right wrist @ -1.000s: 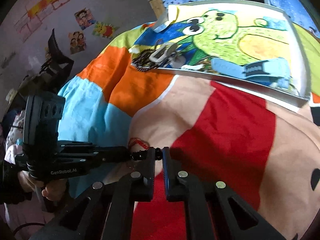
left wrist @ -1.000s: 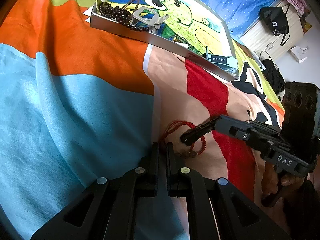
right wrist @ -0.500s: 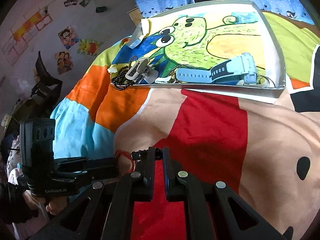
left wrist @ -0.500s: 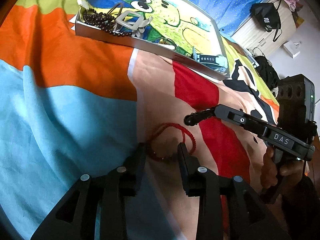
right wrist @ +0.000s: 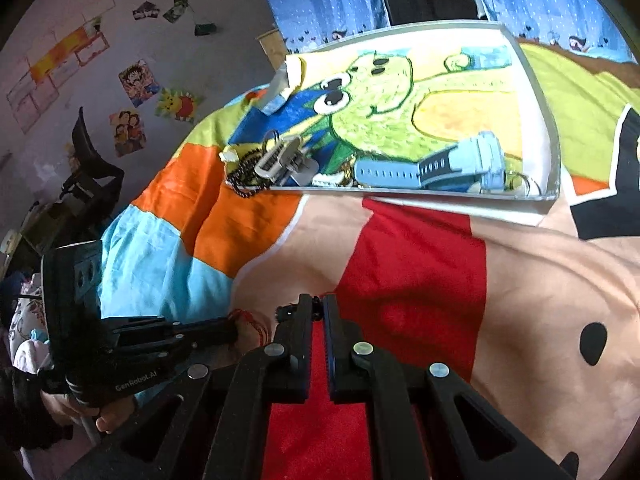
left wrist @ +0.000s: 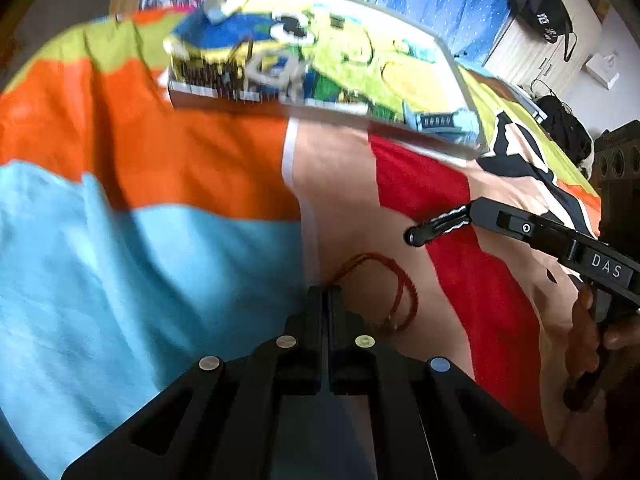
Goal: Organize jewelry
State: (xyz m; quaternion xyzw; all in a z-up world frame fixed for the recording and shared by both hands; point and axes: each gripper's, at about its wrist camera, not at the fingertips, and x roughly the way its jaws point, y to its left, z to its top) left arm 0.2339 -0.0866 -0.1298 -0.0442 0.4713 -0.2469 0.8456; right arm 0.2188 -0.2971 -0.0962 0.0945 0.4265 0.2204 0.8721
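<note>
We are now clamping the left gripper [left wrist: 325,294] on the red bracelet [left wrist: 394,286], having reopened moments ago. The right gripper [right wrist: 319,307], closed and empty, is hovering beside the bracelet, well short of the tray [right wrist: 549,128] up the bed [right wrist: 420,256].

The right hand-held gripper [right wrist: 320,310] was pressed shut over the bright bed cover [right wrist: 420,264]. The left hand-held gripper [right wrist: 234,330] pinched a red string bracelet [right wrist: 250,320] beside it.
</note>
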